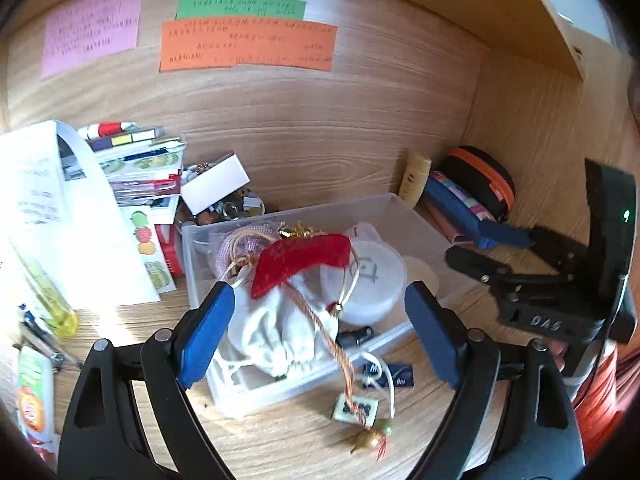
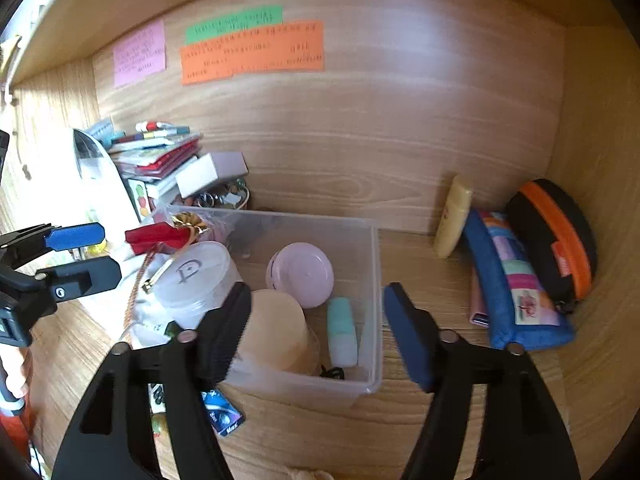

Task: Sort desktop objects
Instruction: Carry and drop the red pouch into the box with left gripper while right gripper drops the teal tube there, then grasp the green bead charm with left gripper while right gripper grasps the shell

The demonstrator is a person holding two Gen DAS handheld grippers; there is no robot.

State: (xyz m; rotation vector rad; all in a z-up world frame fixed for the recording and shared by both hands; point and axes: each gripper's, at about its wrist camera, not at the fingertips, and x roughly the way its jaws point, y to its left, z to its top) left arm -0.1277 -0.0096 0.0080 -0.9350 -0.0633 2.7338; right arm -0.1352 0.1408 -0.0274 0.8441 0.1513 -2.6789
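- Hovering over the clear bin [image 1: 416, 220], left tool [image 1: 320, 332] is spread wide, nothing gripped; red charm [image 1: 304, 260] and white pouch [image 1: 276, 332] lie below.
- Right tool [image 2: 316, 332] also parted, empty, above the bin's beige cup [image 2: 276, 332] and pink jar [image 2: 300, 274].
- Wall notes' [image 1: 248, 46] writing too blurred to read; bin's contents partly hidden by tool fingers.

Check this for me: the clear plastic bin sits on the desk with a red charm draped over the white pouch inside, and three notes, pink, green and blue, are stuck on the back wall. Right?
Nearly. The clear plastic bin, red charm and white pouch match, but the third note is orange, not blue; the left wrist view shows it.
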